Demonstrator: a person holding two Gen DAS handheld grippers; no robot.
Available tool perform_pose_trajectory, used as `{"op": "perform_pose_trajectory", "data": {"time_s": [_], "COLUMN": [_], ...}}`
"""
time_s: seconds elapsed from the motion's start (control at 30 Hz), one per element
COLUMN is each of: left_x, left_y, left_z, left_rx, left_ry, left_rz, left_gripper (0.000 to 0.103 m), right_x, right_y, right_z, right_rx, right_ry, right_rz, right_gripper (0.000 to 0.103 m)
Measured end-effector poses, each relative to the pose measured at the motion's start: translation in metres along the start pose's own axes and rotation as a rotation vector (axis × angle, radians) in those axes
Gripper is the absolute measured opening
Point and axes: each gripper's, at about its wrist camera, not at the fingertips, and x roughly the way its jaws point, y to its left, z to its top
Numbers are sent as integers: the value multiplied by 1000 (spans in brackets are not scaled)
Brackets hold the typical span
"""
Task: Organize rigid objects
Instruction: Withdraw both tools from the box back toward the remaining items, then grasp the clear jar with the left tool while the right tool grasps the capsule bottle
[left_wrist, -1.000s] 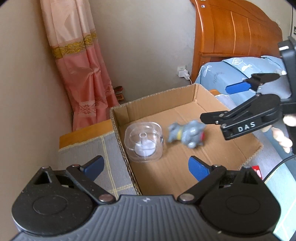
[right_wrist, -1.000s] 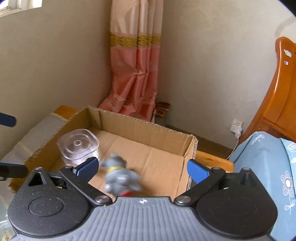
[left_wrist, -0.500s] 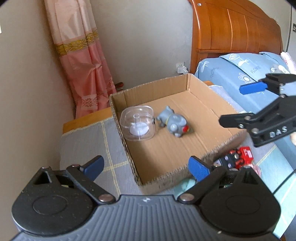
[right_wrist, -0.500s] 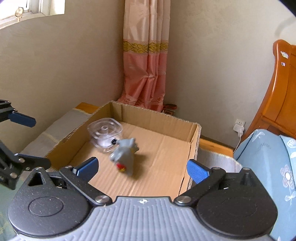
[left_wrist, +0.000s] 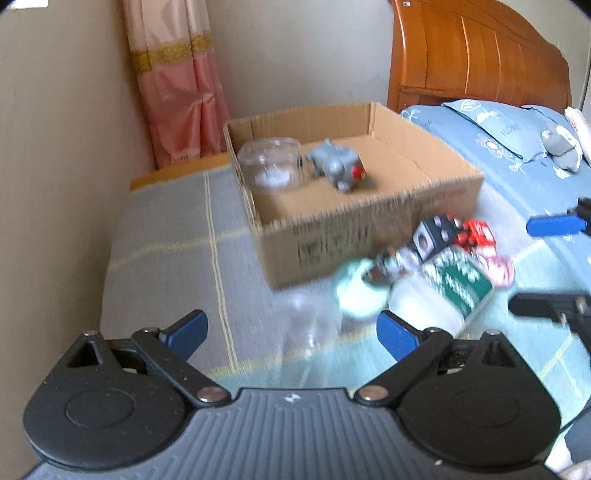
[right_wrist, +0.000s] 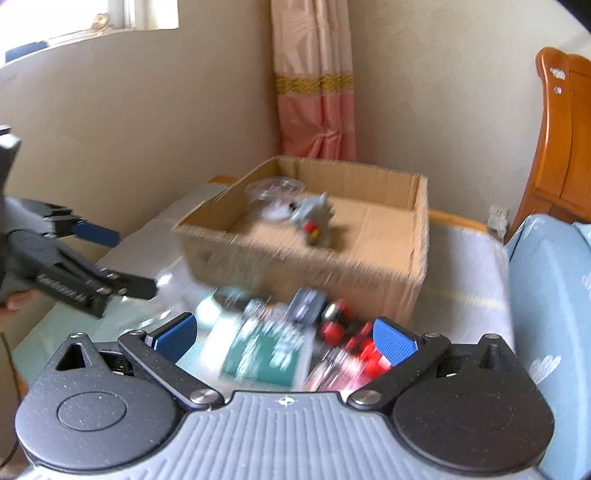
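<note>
Both tools hang wide and empty: left tool (left_wrist: 291, 334), right tool (right_wrist: 284, 334). In the brown cardboard box (left_wrist: 369, 236) sit the grey toy figure (left_wrist: 338, 168) and clear plastic container (left_wrist: 271, 168); blurred green-labelled white bottle (right_wrist: 266, 350) lies outside.

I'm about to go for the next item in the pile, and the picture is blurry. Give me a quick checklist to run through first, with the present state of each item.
1. Left gripper open and holding nothing: ok.
2. Right gripper open and holding nothing: ok.
3. Cardboard box has floor space left: ok; only the clear plastic container and the grey toy lie in it, both toward its far left corner.
4. Next item within sight: ok; the green-labelled bottle lies between the right gripper's fingers in its own view.
5. Bottle free of its neighbours: not ok; the red toy and other pieces crowd against it.
6. Exact edges of the pile: cannot tell; motion blur smears them.
</note>
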Motion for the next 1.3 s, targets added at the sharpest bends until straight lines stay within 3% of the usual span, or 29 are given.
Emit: {"op": "perform_pose_trajectory", "data": {"time_s": [0.23, 0.47, 0.8, 1.13, 1.3], "left_x": [0, 7, 7, 12, 10], "left_y": [-6, 2, 34, 67, 62], "left_z": [-40, -62, -77, -79, -75], "left_rx": [-9, -49, -163, -262, -284], "left_ry": [-21, -4, 5, -3, -18], "left_rz": [26, 83, 130, 191, 119], "left_gripper": [98, 98, 98, 97, 97], "right_x": [-5, -1, 6, 15, 19], "right_y": [33, 39, 53, 57, 58], "right_z": [-49, -65, -67, -65, -65], "right_rx": [-34, 1, -89, -100, -112], "right_ry": [37, 39, 72, 98, 108], "right_rz": [87, 142, 110, 91, 77], "right_gripper": [103, 103, 103, 103, 103]}}
